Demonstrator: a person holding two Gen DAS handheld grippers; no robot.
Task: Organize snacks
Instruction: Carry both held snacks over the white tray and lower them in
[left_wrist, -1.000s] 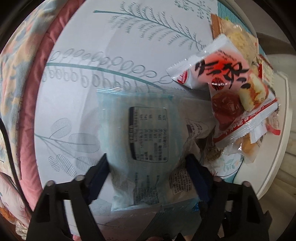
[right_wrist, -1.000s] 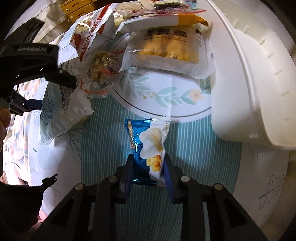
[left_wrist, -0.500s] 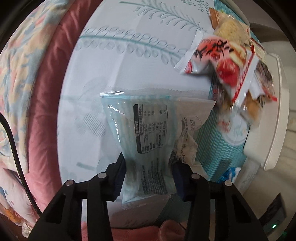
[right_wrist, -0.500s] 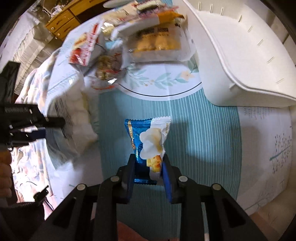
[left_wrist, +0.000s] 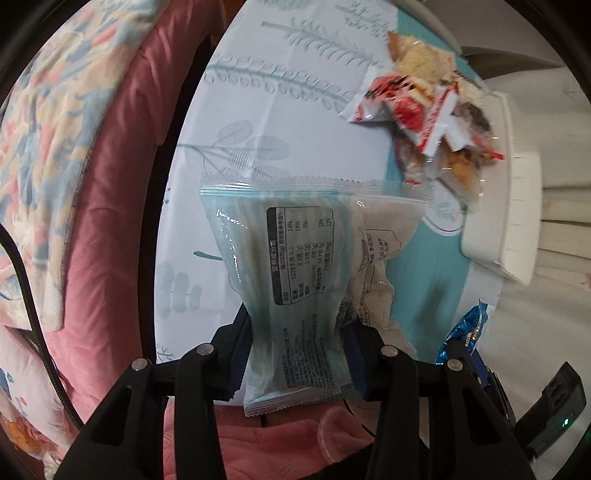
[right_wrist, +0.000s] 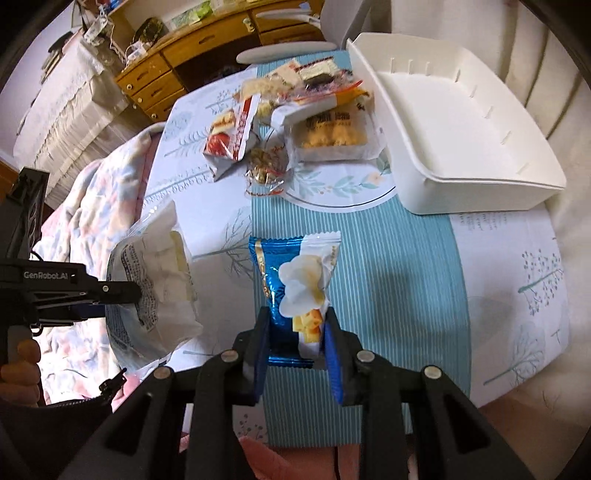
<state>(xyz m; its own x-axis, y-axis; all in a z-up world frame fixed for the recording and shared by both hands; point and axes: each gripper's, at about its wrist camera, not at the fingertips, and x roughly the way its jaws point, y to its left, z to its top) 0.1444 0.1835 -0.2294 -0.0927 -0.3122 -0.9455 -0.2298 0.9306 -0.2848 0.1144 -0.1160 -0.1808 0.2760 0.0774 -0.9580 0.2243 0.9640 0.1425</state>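
A floral blanket lies beside the tabletop, with a wooden dresser beyond it.

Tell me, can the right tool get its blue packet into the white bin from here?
Probably yes: the right tool holds the blue packet above the table, and the white bin sits ahead-right, open-topped, with nothing between.

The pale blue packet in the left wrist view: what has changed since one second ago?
The left tongs closed on the pale blue packet and lifted it off the table, away from the snack pile. The right tongs kept their hold on the blue snack packet. The white bin stayed empty.
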